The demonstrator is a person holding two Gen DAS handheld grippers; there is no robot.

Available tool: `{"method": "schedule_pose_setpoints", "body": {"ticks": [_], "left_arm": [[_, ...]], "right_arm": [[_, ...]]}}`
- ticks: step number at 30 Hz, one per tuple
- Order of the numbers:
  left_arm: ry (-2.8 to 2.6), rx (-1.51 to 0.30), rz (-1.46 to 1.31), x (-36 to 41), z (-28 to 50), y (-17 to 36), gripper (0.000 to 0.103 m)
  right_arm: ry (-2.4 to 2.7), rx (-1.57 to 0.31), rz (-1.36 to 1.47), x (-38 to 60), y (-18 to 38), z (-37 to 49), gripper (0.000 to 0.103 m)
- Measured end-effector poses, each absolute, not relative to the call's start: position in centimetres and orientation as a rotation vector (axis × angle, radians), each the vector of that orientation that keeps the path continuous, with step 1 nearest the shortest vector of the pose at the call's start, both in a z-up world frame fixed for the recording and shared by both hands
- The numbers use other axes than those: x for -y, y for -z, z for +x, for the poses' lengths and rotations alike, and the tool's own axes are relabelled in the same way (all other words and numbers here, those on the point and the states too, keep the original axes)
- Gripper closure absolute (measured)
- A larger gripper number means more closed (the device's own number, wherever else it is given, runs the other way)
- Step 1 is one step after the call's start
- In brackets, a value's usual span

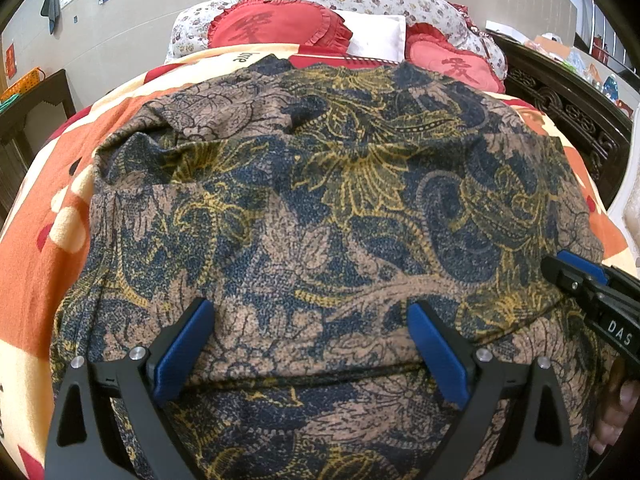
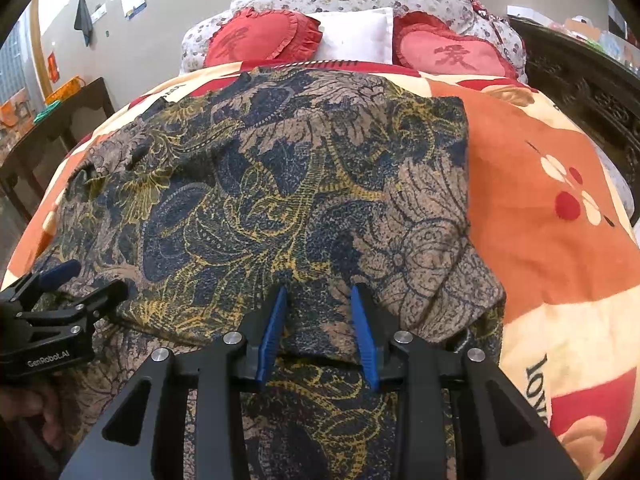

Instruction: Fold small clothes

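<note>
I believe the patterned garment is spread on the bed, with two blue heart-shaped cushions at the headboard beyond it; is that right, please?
Not quite: the heart-shaped cushions are red, not blue, as the right wrist view shows. The rest holds: the patterned garment is spread on the bed, and the cushions lie beyond it.

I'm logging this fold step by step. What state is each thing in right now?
Garment: spread on the bed, near edge folded over.
Left claw: open, over the fold.
Right claw: partly open, cloth between the fingers, grip unclear.
Blanket: spread flat under the garment.
</note>
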State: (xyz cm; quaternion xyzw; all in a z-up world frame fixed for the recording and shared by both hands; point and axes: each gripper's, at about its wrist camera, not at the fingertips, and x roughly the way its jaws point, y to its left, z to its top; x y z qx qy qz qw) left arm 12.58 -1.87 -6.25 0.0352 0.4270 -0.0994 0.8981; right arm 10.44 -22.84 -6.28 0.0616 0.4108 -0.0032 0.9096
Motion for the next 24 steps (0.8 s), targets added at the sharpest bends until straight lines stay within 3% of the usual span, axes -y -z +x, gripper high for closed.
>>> {"method": "schedule_pose_setpoints", "body": {"ticks": [24], "left_arm": [[0.2, -0.885, 0.116, 2.5, 12.7, 6.4, 0.0]], "right_arm": [[-0.003, -0.844, 0.149, 23.2, 6.4, 10.4, 0.067]]}}
